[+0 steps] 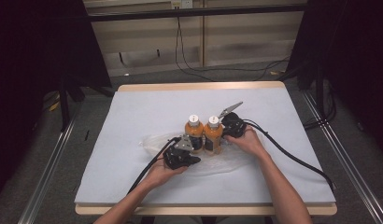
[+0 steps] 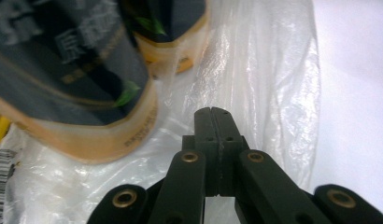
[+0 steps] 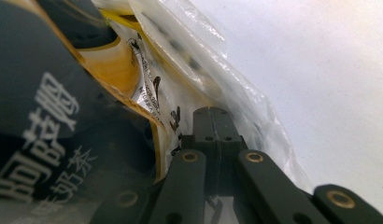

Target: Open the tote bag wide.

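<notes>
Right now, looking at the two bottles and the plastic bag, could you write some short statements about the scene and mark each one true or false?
1. Two orange bottles stand upright, side by side. True.
2. Both bottles have black caps. False: the caps are white.
3. The left gripper has its jaws closed together over the clear plastic bag. True.
4. The right gripper has its jaws wide open. False: they are closed together.
5. The bottles stand on bare wood. False: the table has a light cover.
</notes>
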`<state>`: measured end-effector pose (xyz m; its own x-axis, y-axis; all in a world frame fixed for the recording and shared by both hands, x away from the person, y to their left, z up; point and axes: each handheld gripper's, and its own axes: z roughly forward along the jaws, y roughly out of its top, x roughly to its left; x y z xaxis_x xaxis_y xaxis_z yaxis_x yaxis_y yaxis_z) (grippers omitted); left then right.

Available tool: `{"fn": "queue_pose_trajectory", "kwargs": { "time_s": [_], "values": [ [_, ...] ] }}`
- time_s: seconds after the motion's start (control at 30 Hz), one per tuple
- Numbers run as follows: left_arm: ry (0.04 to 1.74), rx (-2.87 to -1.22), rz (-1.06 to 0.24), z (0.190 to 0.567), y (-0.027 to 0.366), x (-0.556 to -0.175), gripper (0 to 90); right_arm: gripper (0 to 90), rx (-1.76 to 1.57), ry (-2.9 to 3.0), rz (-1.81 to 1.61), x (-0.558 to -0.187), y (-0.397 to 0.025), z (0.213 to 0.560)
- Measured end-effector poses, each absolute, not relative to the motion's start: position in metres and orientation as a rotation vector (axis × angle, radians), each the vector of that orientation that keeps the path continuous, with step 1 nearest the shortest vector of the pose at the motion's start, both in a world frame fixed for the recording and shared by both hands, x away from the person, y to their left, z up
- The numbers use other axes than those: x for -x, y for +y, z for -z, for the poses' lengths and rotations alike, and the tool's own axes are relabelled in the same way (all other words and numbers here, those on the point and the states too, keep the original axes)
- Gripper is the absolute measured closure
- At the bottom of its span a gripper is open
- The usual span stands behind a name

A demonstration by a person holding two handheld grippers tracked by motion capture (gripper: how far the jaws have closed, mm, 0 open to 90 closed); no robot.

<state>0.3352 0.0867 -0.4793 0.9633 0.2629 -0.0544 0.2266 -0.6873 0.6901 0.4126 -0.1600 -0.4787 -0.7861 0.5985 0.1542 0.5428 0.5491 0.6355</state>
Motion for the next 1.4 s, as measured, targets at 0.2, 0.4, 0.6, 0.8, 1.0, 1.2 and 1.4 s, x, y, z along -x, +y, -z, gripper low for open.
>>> {"fn": "queue_pose_trajectory", "kwargs": {
  "time_s": [0.2,0.4,0.6,0.8,1.0,1.2,1.4],
  "values": [
    [0.327,-2.343,-0.035,0.480,0.087,-0.334,90.0,90.0,-1.006,2.674,-1.047,-0.415,-0.159,0.479],
    [0.298,-2.355,-0.025,0.479,0.087,-0.330,90.0,90.0,-1.040,2.646,-1.047,-0.422,-0.158,0.479],
    [0.287,-2.335,0.007,0.481,0.088,-0.321,90.0,90.0,-1.062,2.607,-1.039,-0.427,-0.157,0.480],
    [0.277,-2.334,0.008,0.481,0.088,-0.317,90.0,90.0,-1.055,2.583,-1.044,-0.432,-0.157,0.481],
    [0.256,-2.339,0.016,0.480,0.088,-0.312,90.0,90.0,-1.088,2.557,-1.014,-0.434,-0.153,0.480],
    [0.246,-2.337,0.032,0.480,0.087,-0.307,90.0,90.0,-1.099,2.548,-1.028,-0.438,-0.153,0.481],
    [0.216,-2.352,0.027,0.479,0.086,-0.303,90.0,90.0,-1.125,2.518,-1.021,-0.442,-0.151,0.482]
  ]
}}
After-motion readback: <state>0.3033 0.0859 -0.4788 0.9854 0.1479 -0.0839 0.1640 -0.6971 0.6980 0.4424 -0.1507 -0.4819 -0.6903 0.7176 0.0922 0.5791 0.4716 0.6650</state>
